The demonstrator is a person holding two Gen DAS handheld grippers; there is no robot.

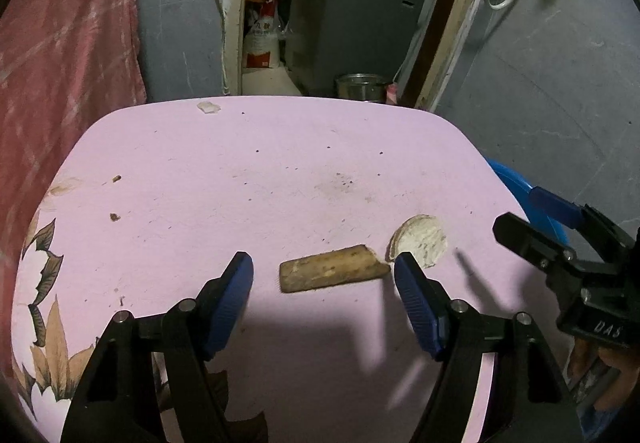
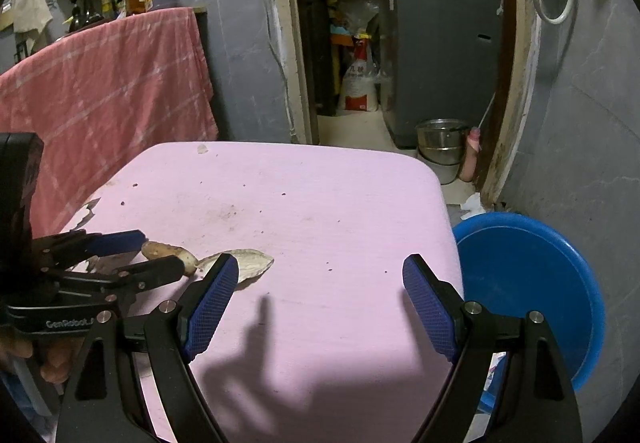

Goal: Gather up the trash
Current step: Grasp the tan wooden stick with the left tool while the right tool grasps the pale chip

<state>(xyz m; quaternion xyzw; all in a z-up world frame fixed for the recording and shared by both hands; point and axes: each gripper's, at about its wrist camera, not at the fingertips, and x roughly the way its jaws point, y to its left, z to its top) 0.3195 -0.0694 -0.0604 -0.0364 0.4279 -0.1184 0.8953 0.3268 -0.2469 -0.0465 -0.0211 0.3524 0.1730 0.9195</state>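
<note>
A brown peel-like stick (image 1: 334, 269) lies on the pink table (image 1: 260, 163), crosswise between the fingertips of my left gripper (image 1: 323, 266), whose pads stand clear of both its ends. Just right of it rests a whitish shell-like scrap (image 1: 420, 241). In the right wrist view that scrap (image 2: 252, 263) lies by the left finger of my right gripper (image 2: 320, 265), which is open over bare pink table (image 2: 320, 203). There, the left gripper (image 2: 162, 253) brackets the brown stick (image 2: 160, 249). The right gripper (image 1: 516, 211) shows at the table's right edge.
A blue basin (image 2: 528, 283) sits on the floor right of the table. A small pale scrap (image 1: 209, 107) lies at the far edge, with dark crumbs (image 1: 115, 217) on the left. A red cloth (image 1: 60, 63) hangs to the left, and a metal pot (image 2: 440, 141) stands beyond.
</note>
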